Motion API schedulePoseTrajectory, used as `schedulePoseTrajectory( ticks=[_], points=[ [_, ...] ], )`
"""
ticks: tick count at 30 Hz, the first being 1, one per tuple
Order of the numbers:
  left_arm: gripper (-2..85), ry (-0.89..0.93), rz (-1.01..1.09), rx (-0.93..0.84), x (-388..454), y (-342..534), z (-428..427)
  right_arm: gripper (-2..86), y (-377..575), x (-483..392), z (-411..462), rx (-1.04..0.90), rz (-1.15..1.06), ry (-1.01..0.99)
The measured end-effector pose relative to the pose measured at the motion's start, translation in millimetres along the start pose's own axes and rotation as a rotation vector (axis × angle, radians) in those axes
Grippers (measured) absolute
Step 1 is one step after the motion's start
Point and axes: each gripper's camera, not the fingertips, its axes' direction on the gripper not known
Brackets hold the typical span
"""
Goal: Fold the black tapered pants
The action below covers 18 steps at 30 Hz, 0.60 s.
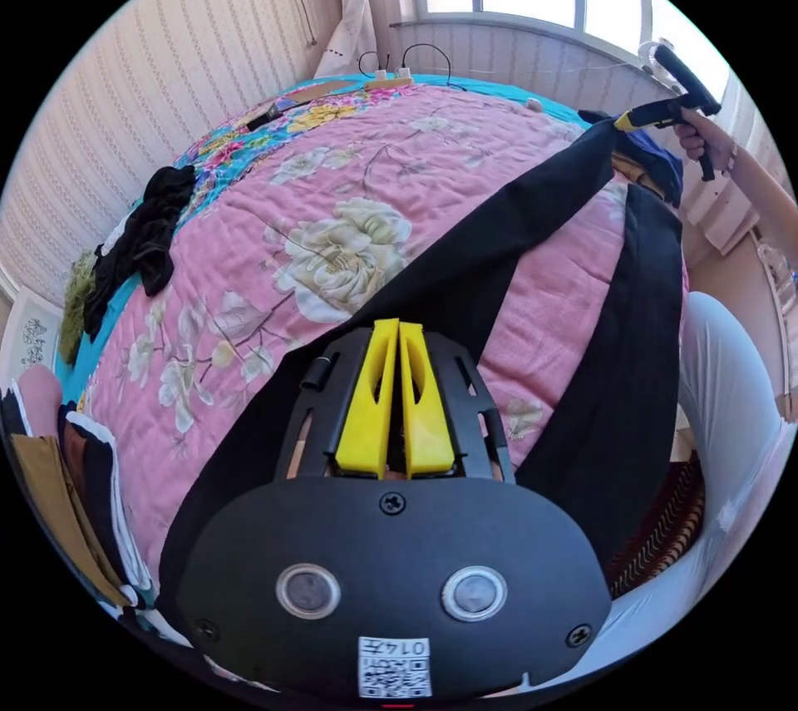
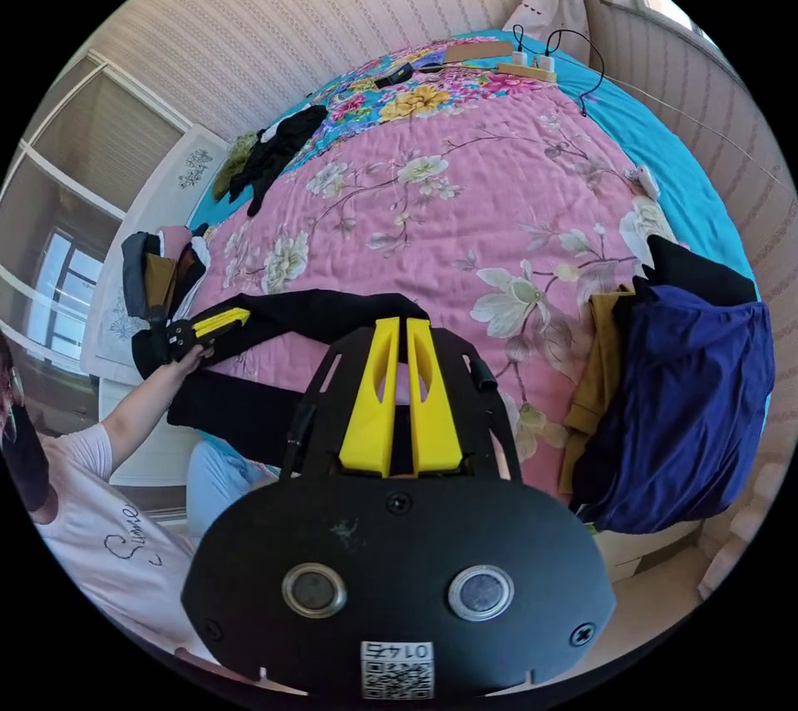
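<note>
Black tapered pants (image 1: 499,262) stretched between both grippers over pink floral quilt (image 1: 332,187); left gripper (image 1: 399,328) and right gripper (image 2: 397,326) each clamped on fabric edge. Tension best kept even, legs laid aligned flat before fold is made

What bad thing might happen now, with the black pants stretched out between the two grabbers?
1. The black pants hang stretched between the left gripper and the right gripper; if either grip loosens, that end may drop.
2. One leg trails off the edge of the pink quilt and might pull the pants toward the floor.
3. The blue garment nearby could get caught.
</note>
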Motion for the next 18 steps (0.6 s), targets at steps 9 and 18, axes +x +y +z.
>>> schedulePoseTrajectory(
  ticks=[9, 18],
  points=[
    [2.1, 0.041, 0.109, -0.126, 6, -33, 60, 2.1, -35, 30, 39, 0.039, 0.102, 0.134],
    [-1.0, 0.079, 0.051, -0.124, -3, -38, 67, 10.6, 24, 64, 79, 0.037, 0.161, 0.09]
  ],
)
